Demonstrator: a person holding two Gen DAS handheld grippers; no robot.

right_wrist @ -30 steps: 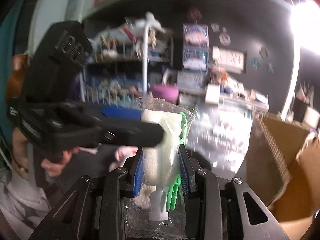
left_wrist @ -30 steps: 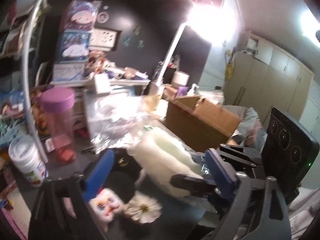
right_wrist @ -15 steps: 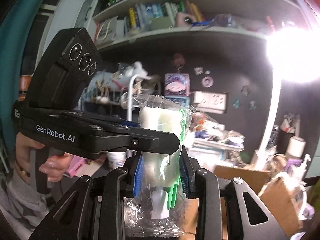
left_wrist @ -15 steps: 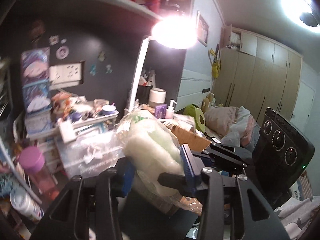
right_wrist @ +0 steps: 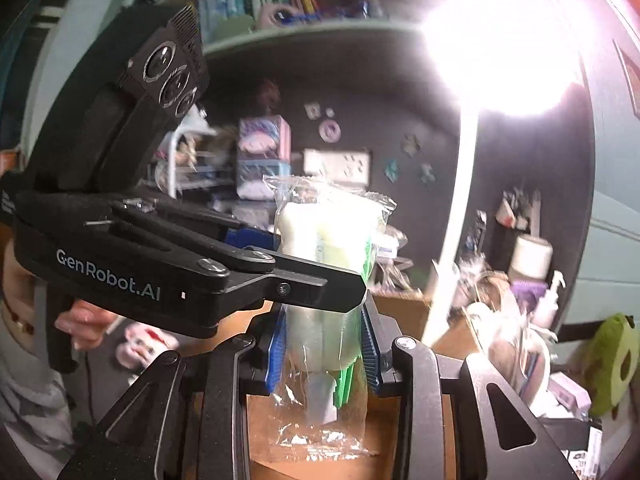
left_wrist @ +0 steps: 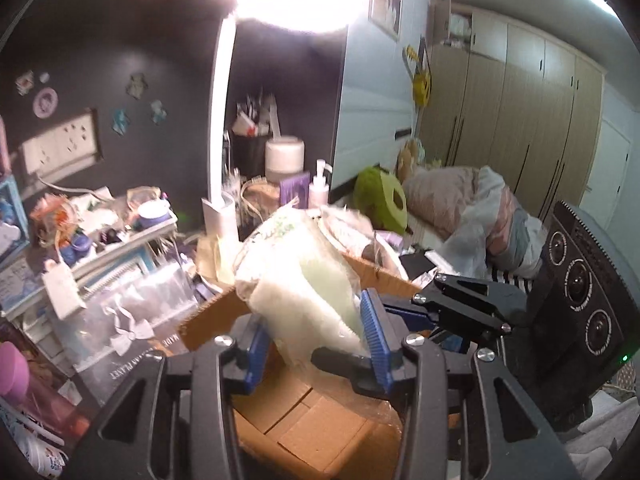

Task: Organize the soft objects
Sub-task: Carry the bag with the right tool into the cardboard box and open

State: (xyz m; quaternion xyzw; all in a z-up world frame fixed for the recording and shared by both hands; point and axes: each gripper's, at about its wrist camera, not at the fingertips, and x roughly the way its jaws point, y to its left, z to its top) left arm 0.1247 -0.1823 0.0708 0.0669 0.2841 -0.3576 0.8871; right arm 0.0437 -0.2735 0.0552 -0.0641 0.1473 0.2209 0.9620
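An open cardboard box (left_wrist: 320, 428) lies below both grippers. The left gripper (left_wrist: 316, 344) and the right gripper (right_wrist: 324, 352) each pinch the clear bag of pale, fluffy white-green sponges (left_wrist: 304, 292), held above the box.

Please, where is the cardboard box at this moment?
In the left wrist view the cardboard box lies open at the bottom centre, directly below the plastic-wrapped white bundle held by the left gripper, right of the cluttered shelf.
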